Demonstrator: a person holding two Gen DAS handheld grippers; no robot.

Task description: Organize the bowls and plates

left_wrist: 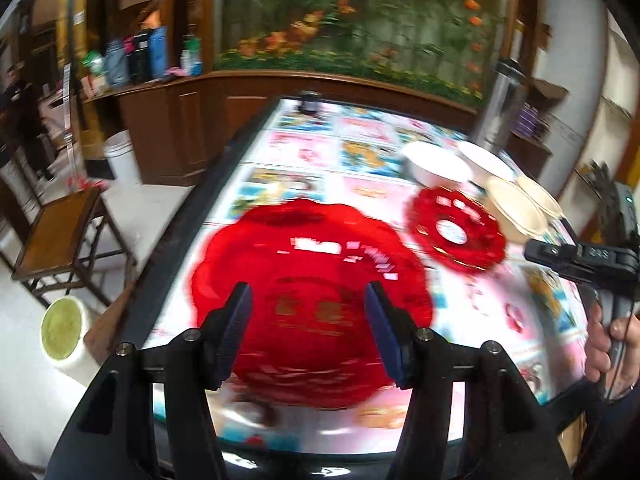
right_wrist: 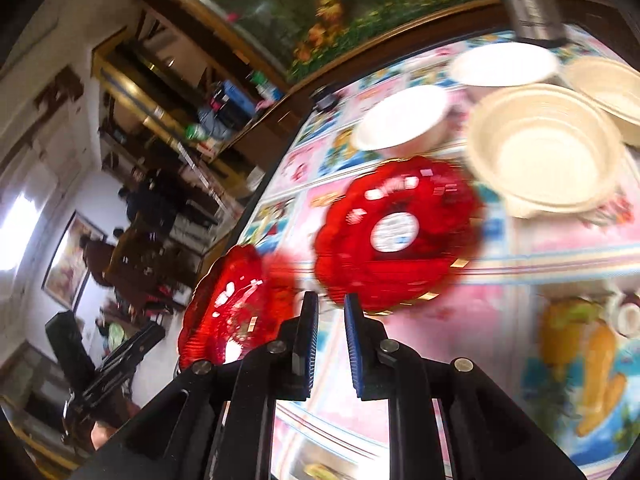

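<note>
A large red scalloped plate (left_wrist: 312,312) lies on the table just ahead of my open left gripper (left_wrist: 308,300), which hovers over its near half and holds nothing. A smaller red plate with a white sticker (left_wrist: 454,232) lies further right. Behind it stand two white bowls (left_wrist: 436,164) and two cream bowls (left_wrist: 518,210). In the right wrist view my right gripper (right_wrist: 331,308) has its jaws a narrow gap apart with nothing between them, in front of the small red plate (right_wrist: 400,232). The large red plate (right_wrist: 232,308) is to its left. The bowls (right_wrist: 540,152) stand behind.
The table (left_wrist: 304,148) has a bright picture-patterned cloth. A steel flask (left_wrist: 500,108) stands at the back right and a small dark jar (left_wrist: 310,100) at the far edge. A wooden chair (left_wrist: 60,236), a white bucket (left_wrist: 122,156) and a film roll (left_wrist: 64,328) are on the floor to the left.
</note>
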